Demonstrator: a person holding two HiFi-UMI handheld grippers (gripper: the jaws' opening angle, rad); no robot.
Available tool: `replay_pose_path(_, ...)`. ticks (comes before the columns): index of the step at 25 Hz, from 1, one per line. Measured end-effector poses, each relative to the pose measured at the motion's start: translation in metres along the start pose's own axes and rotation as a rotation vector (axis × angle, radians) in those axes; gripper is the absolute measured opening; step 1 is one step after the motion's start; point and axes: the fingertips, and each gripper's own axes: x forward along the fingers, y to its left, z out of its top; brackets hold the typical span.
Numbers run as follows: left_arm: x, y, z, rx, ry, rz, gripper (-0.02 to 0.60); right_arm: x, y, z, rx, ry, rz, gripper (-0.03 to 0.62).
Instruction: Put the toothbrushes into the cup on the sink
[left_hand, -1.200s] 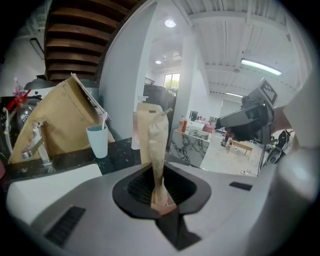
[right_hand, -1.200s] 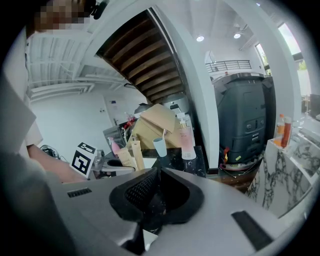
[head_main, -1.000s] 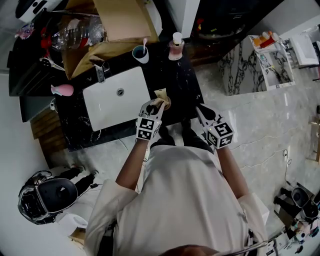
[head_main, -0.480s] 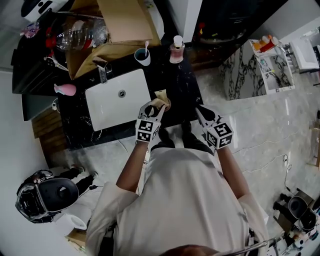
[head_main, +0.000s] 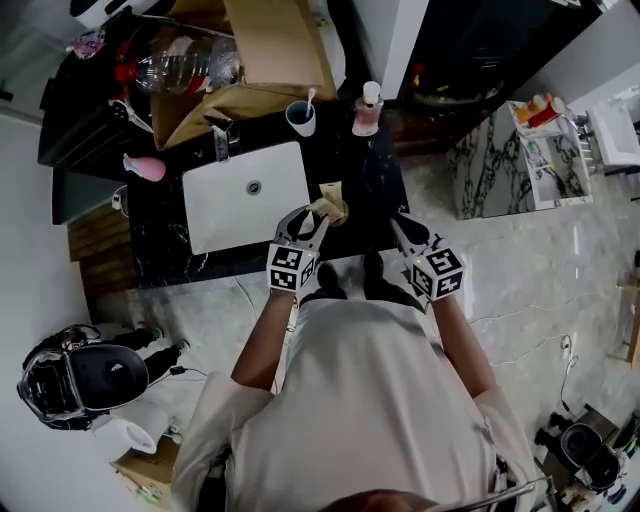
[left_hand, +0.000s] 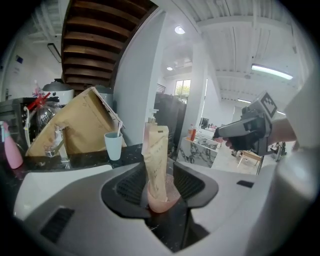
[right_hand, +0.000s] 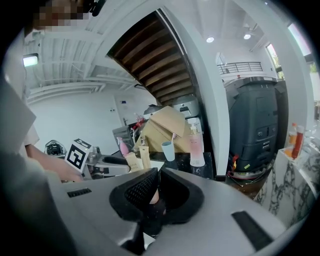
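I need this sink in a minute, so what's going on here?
A person at the sink works with a gripper in each hand. The left gripper is opening its jaws around a small pink cup with a tan packet standing in it, on the counter right of the sink. The right gripper is shut, near the counter's front edge. A blue cup behind the sink holds a toothbrush.

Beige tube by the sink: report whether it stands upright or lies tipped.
Upright: the beige tube stands on its pink cap between the left gripper's opening jaws.
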Motion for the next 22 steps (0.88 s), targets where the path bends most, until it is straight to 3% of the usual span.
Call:
replay_pose_path(10, -0.038, 0.002, 0.024, -0.041, -0.049, 0.046, 0.175, 0.007, 0.01, 0.019, -0.037, 0.001, 0.042, 0.041)
replay_pose_path(22, -0.084, 0.004, 0.059, -0.064, -0.095, 0.082, 0.097, 0.0, 0.031, 0.064, -0.134, -0.096, 0.095, 0.041)
